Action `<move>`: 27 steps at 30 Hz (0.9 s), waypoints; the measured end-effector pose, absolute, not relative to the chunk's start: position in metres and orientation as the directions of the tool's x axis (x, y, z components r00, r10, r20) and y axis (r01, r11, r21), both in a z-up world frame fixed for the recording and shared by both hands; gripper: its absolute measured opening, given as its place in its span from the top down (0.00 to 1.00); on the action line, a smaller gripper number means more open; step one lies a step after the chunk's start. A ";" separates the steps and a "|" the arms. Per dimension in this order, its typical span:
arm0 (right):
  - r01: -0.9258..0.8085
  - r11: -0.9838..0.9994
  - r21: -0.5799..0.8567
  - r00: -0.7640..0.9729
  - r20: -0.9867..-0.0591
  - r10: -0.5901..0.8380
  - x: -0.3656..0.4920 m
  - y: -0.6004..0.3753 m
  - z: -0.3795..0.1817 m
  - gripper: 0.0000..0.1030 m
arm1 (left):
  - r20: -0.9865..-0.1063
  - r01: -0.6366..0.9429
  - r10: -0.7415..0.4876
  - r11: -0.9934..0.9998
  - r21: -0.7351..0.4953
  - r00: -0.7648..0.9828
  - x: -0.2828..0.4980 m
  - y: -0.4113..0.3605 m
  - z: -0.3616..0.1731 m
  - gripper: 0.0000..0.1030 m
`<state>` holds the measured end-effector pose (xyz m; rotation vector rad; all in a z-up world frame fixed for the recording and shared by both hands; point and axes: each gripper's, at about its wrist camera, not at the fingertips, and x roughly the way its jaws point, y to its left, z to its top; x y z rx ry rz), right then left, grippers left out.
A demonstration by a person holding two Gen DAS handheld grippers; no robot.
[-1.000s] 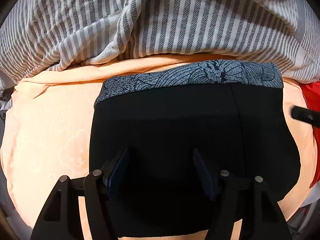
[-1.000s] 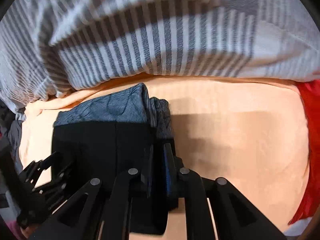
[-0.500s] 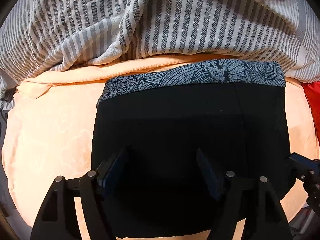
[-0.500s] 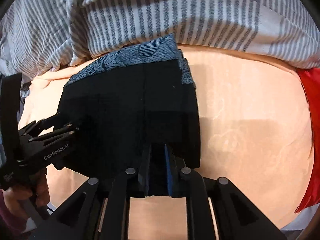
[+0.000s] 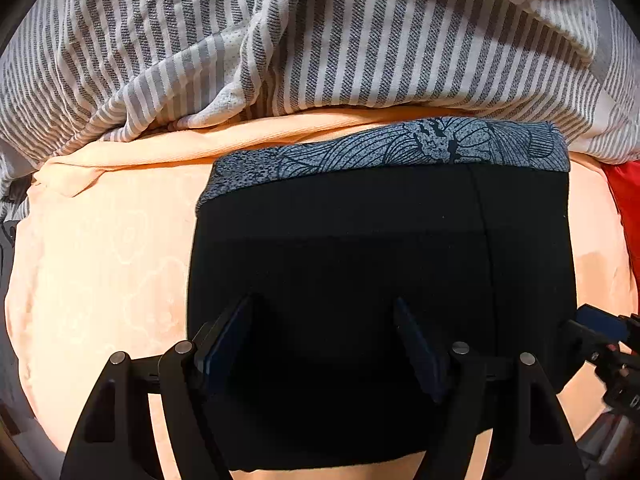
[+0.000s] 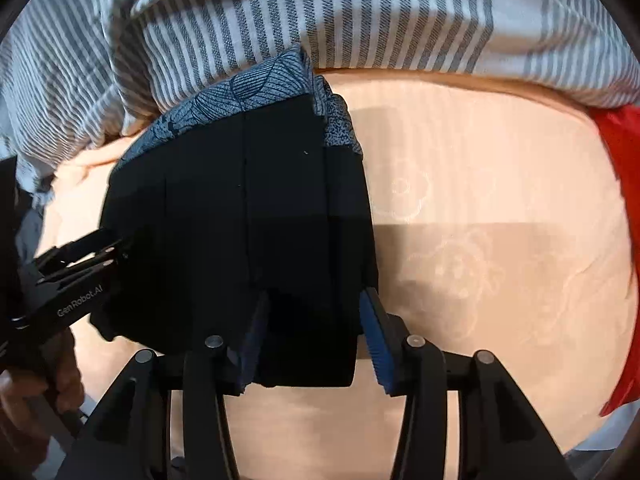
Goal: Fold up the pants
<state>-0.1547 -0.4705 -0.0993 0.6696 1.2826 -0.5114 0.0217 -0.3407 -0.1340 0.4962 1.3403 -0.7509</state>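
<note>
The black pants lie folded into a compact rectangle on the peach blanket, with a blue-grey leaf-patterned waistband along the far edge. They also show in the right wrist view. My left gripper is open, its jaws spread over the near middle of the pants. My right gripper is open at the pants' near right corner, the fabric lying between its blue pads. The left gripper also shows at the left in the right wrist view.
A grey and white striped duvet is bunched along the far side, touching the waistband. A red cloth lies at the right edge. The peach blanket stretches to the right of the pants.
My right gripper was shut on the pants' right edge, moved toward me along it and has now opened. The folded pants lie flat. My left gripper stayed open in place.
</note>
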 end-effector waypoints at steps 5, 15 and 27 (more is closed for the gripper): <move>0.656 0.686 0.314 0.324 -0.939 0.119 -0.168 -0.490 -0.091 0.34 | -0.970 0.735 -0.240 0.666 -0.128 0.048 0.044 -0.319 -0.121 0.27; 0.631 0.644 0.433 0.392 -0.894 0.217 -0.175 -0.528 -0.098 0.23 | -0.967 0.729 -0.237 0.646 -0.229 -0.093 0.093 -0.289 -0.143 0.27; 0.606 0.513 0.608 0.465 -0.794 0.392 -0.175 -0.558 -0.143 0.22 | -0.896 0.649 -0.298 0.618 -0.443 -0.328 0.124 -0.276 -0.180 0.27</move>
